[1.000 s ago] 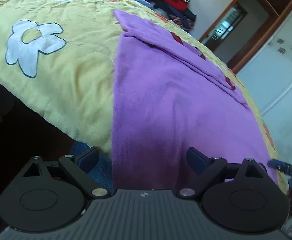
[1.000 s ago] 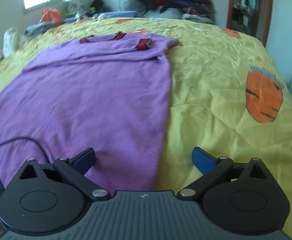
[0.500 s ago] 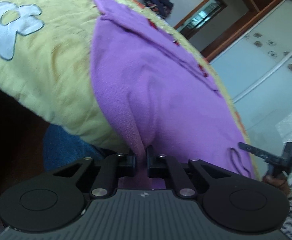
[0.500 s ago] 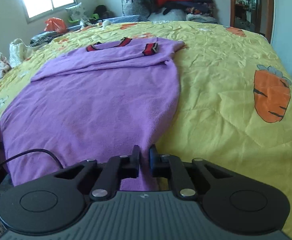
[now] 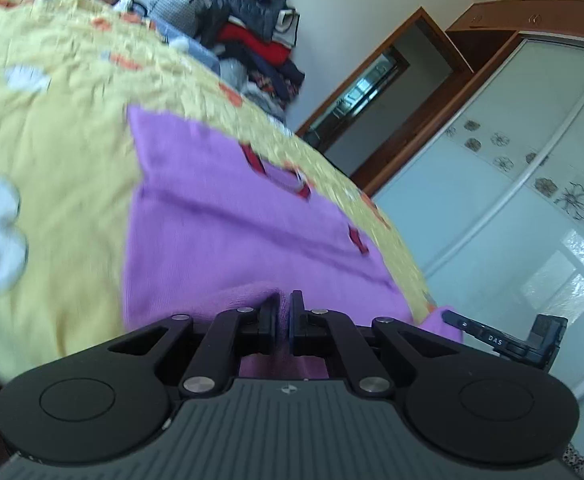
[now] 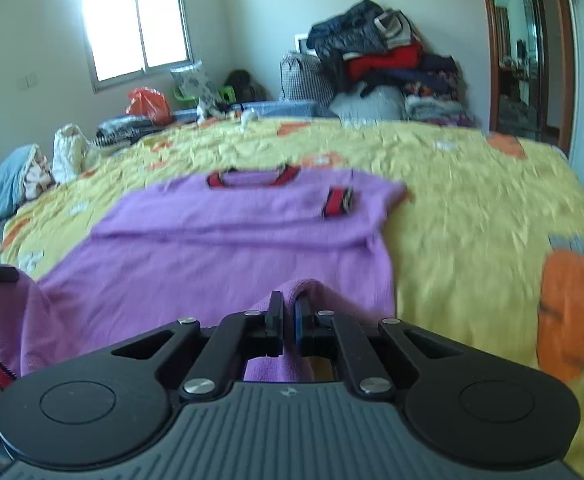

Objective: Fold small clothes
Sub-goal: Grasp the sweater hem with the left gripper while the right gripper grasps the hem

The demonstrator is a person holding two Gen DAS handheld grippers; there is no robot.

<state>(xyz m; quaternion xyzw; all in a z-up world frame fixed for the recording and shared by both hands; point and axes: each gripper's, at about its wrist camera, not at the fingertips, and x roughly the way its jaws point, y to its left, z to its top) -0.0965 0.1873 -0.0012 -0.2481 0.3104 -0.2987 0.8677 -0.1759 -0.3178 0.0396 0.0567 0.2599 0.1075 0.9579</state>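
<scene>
Purple sweater (image 6: 219,264) spread flat on yellow quilt (image 6: 472,208), neck end far, hem end near. Red-and-black collar trim at far edge, one red-striped cuff folded in over chest, right of centre in right view. Left gripper (image 5: 284,304) pinching near-left hem corner; jaws pressed together on a raised fold of purple knit, cloth bunched up between pads and showing below them. Right gripper (image 6: 288,307) same on near-right hem corner, jaws pressed together with a ridge of fabric pinched and peaking up between the fingers. Both jaws just closed from wide apart, sweater cloth between them. Hem lifted off quilt at both corners, rest of sweater lying on bed. Right gripper's black finger visible at right edge of left view with purple corner hanging on it; left gripper's tip and draped purple at left edge of right view. Quilt with white flower patch near left in left view, orange carrot patch (image 6: 572,312) near right in right view. Clothes pile (image 6: 380,60) at far end of bed, window (image 6: 139,28) far left, doorway (image 6: 520,56) far right, wardrobe (image 5: 532,184) with frosted floral doors right of bed. Both views motion-blurred.
</scene>
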